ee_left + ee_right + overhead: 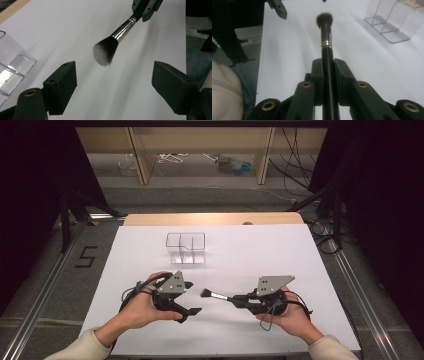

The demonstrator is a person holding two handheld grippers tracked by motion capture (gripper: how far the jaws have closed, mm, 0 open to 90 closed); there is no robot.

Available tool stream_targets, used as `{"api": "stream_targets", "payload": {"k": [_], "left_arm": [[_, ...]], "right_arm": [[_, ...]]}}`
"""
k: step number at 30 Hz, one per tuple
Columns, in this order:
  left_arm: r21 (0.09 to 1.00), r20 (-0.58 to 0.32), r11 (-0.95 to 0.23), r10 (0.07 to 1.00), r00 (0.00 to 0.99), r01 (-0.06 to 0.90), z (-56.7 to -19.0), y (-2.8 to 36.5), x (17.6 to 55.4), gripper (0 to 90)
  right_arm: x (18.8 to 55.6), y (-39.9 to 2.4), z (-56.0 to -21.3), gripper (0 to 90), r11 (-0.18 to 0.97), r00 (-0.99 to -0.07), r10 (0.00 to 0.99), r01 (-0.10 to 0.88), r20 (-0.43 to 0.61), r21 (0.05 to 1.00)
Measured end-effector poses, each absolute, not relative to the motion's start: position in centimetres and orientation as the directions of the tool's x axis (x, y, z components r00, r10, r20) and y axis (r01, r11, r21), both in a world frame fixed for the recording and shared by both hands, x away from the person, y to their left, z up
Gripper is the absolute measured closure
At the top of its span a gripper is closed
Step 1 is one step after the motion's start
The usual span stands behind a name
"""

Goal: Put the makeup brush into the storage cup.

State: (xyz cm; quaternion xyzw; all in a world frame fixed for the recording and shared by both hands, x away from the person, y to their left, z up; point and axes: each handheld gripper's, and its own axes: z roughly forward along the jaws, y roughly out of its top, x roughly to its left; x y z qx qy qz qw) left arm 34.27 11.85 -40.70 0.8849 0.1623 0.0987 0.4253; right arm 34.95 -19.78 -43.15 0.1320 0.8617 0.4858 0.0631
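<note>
**benchguy:** Biggest thing first: white table (150,250), and toward its far middle a clear organizer (186,248) with divided slots. That box is the landmark for everything. Nearer the person than the box, a bit to its right, the makeup brush (216,295) hangs level above the table, bristles pointing at the left gripper (190,311). Looks like a handoff just wrapped up and the brush is headed for one of those slots.

**tinkerlou:** Agreed. The right gripper (328,72) is clamped tight on the black handle, jaws pinching it from both sides well behind the silver band. The left gripper's jaws stand wide apart with nothing between them; in the left gripper view the bristles float just ahead of the gap, not touching either pad.

**benchguy:** So to do it well, the person should probably tip the brush upright before reaching the box, handle down, and aim for one compartment rather than the divider walls.

**tinkerlou:** Pose-wise, both hands sit low on the near side of the box, grippers roughly level and facing each other, left palm cupped under its tool.
</note>
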Motion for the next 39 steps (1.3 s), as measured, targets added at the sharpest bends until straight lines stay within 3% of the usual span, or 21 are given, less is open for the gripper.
{"api": "stream_targets", "payload": {"k": [23,39], "left_arm": [[0.882,-0.163,-0.325,0.467,0.869,0.340,-42.0,11.4,34.6,23.1],[0.888,-0.333,-0.130,0.481,0.811,0.441,-42.3,9.3,35.0,23.0]], "right_arm": [[35.3,-19.8,-42.6,79.3,0.309,-0.891,0.455,0.145,-0.011,0.940],[35.3,-19.4,-42.3,79.3,0.278,-0.883,0.468,0.137,-0.010,0.951]]}}
